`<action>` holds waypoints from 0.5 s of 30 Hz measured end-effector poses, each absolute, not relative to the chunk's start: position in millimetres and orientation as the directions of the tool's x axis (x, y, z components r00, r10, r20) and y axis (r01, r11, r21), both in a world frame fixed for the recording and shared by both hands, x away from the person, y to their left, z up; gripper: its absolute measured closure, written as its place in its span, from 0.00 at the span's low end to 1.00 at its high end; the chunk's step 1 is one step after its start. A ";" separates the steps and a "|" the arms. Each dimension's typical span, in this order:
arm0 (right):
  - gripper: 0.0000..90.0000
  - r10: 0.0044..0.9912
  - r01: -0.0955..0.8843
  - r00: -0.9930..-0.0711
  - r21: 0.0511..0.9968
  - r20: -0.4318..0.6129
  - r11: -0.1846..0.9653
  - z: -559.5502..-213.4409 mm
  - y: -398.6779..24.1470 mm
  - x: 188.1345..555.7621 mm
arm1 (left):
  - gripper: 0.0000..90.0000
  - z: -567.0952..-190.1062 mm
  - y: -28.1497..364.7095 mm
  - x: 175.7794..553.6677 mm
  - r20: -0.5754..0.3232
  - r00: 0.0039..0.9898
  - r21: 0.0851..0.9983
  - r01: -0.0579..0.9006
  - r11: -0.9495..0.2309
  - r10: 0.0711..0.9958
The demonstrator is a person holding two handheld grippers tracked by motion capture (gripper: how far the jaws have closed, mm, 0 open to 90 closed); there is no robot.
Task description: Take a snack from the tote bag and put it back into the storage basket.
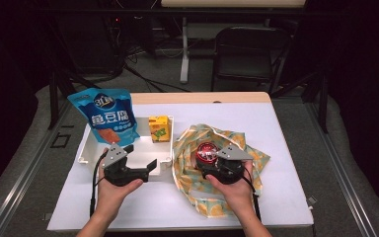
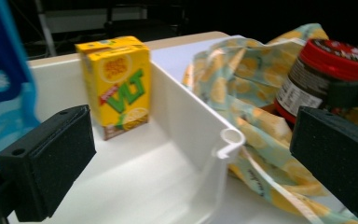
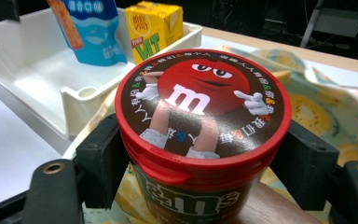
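A white tabletop (image 1: 286, 163) carries a patterned cloth (image 1: 237, 143) at centre right of the frame, a white tray (image 1: 86, 148) left of it. The right gripper (image 1: 212, 165) clasps the red-lidded candy tub (image 1: 206, 152) on the cloth; the left gripper (image 1: 140, 159) hangs wide open and empty over the tray.

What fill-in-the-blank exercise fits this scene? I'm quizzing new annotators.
1. The right gripper has its fingers around the M&M's ___.
2. The yellow carton stands in the white ___.
3. The jar sits on a ___ with a lemon print.
4. The blue pouch stands ___ of the carton in the high view.

Missing words: jar; tray; cloth; left
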State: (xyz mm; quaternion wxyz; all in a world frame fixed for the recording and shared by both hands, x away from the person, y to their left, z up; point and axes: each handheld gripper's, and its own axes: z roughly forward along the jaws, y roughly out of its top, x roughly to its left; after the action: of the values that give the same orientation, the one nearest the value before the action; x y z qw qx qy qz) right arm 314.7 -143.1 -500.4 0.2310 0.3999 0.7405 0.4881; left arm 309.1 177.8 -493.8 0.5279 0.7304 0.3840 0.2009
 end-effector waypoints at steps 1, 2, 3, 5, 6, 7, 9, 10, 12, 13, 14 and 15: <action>0.28 0.817 0.365 -0.574 0.909 0.050 0.201 -498.8 -143.9 313.9 | 0.00 -494.3 174.4 308.3 -0.115 0.632 0.926 0.348 -0.148 0.766; 0.28 0.819 0.363 -0.572 0.910 0.049 0.199 -497.1 -144.6 312.7 | 0.00 -494.6 171.3 307.5 -0.113 0.641 0.926 0.344 -0.153 0.759; 0.28 0.818 0.364 -0.574 0.909 0.045 0.205 -495.0 -146.1 311.8 | 0.00 -494.9 168.2 306.5 -0.112 0.648 0.926 0.342 -0.157 0.753; 0.28 0.821 0.367 -0.568 0.912 0.064 0.183 -491.9 -147.6 310.0 | 0.00 -496.1 162.8 305.0 -0.102 0.661 0.929 0.330 -0.167 0.743; 0.28 0.821 0.365 -0.567 0.913 0.065 0.180 -490.3 -148.4 309.1 | 0.00 -496.9 160.5 304.7 -0.108 0.667 0.929 0.332 -0.164 0.737; 0.28 0.822 0.363 -0.567 0.914 0.062 0.181 -488.7 -149.2 308.3 | 0.00 -497.6 158.6 304.5 -0.111 0.672 0.928 0.335 -0.166 0.733; 0.29 0.817 0.358 -0.572 0.917 0.068 0.174 -486.0 -149.3 306.7 | 0.00 -499.2 153.8 303.5 -0.110 0.684 0.926 0.334 -0.176 0.721; 0.29 0.816 0.358 -0.574 0.917 0.069 0.174 -484.1 -148.9 305.3 | 0.00 -499.6 152.1 302.9 -0.108 0.689 0.925 0.333 -0.181 0.717; 0.29 0.811 0.355 -0.580 0.918 0.069 0.176 -481.6 -148.5 303.5 | 0.00 -500.7 147.2 301.4 -0.102 0.702 0.926 0.327 -0.191 0.705; 0.29 0.807 0.350 -0.586 0.920 0.068 0.177 -480.3 -147.9 302.6 | 0.00 -501.1 144.8 300.6 -0.102 0.708 0.926 0.325 -0.194 0.699; 0.28 0.806 0.347 -0.588 0.921 0.067 0.177 -479.0 -146.8 301.2 | 0.00 -501.4 142.3 299.8 -0.101 0.714 0.926 0.322 -0.197 0.693; 0.29 0.803 0.343 -0.593 0.921 0.061 0.183 -477.5 -146.2 300.0 | 0.00 -501.8 139.9 298.9 -0.100 0.719 0.926 0.320 -0.201 0.688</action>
State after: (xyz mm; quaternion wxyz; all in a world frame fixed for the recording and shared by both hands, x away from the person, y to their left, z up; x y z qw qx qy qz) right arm 300.0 -146.2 -477.5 0.2269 0.3898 0.7350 0.5063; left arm 298.9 139.9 -501.8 0.5371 0.7557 0.3334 0.1711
